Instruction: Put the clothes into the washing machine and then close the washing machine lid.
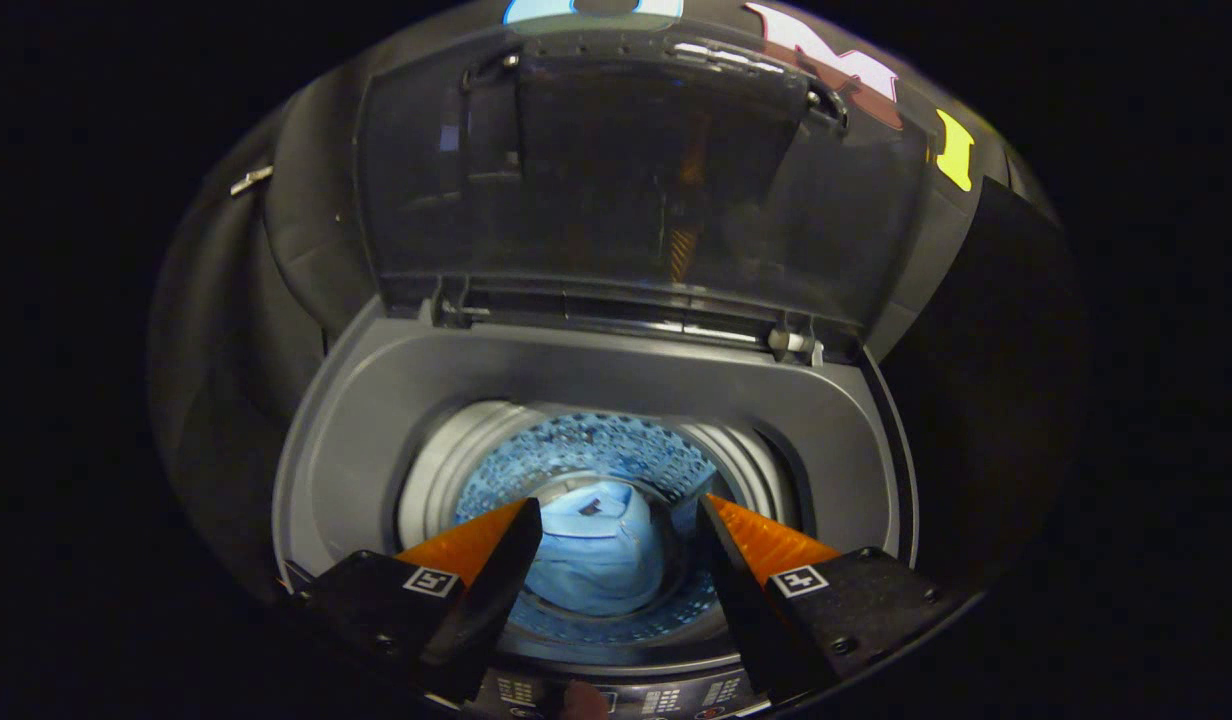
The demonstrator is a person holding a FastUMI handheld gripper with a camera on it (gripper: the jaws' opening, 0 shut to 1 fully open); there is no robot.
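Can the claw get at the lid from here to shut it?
Probably yes. The claw is open and holds nothing, above the drum where the shirt already lies. The lid stands upright beyond the fingers, with nothing between.

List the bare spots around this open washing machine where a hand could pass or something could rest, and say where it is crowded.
Free: the grey ledge between the drum opening and the lid hinge, and the drum wall above the clothes. The raised lid leaves the opening clear from above. Crowded: the drum bottom, where the light blue shirt lies, seen between the fingers of the open gripper.
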